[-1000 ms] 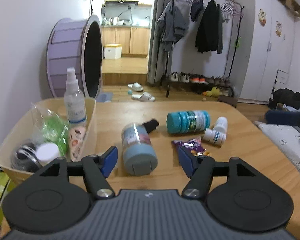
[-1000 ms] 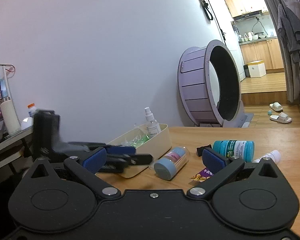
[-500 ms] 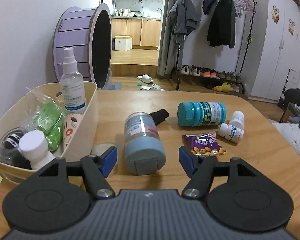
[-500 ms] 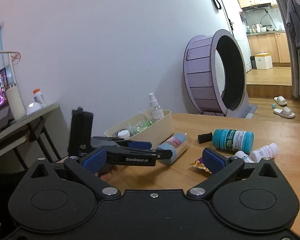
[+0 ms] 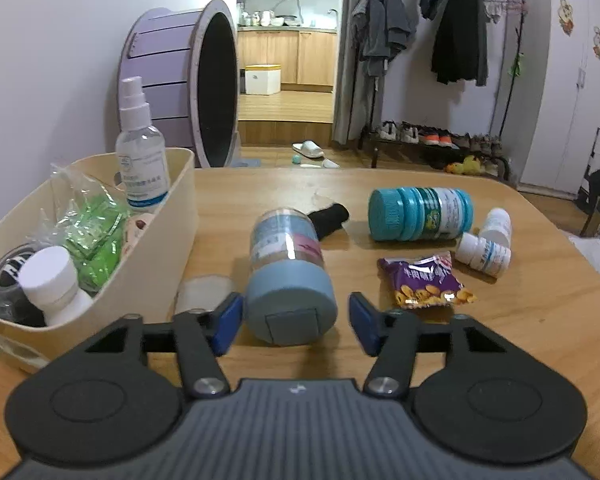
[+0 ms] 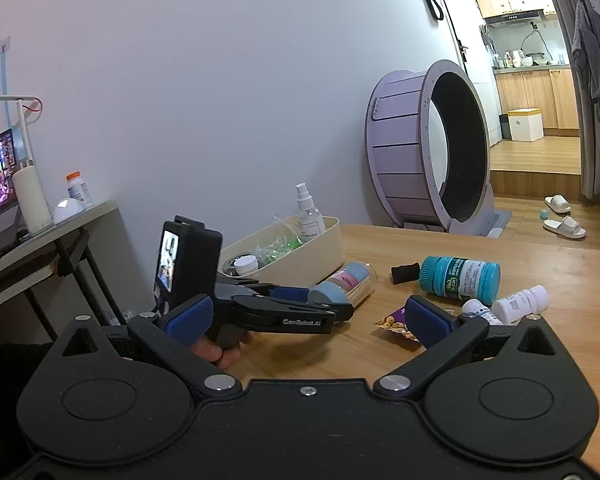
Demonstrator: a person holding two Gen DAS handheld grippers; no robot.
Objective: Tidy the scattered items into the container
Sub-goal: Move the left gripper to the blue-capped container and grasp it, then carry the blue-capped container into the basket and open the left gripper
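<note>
My left gripper (image 5: pixel 292 322) has its fingers apart, and they have just been closing: the blue-capped jar (image 5: pixel 288 276) lies cap-first between them, not yet pinched. My right gripper (image 6: pixel 308 316) hangs with fingers spread wide and empty. I judge this the grasp step; next I must squeeze the cap end, lift, and swing left to the bin (image 5: pixel 156 240). The jar lies on its side on the surface (image 5: pixel 520 320), its long axis running straight away from me, cap toward me. Right of the fingers lies a snack packet (image 5: pixel 424 280); farther on, a teal bottle (image 5: pixel 420 214) lies crosswise.
</note>
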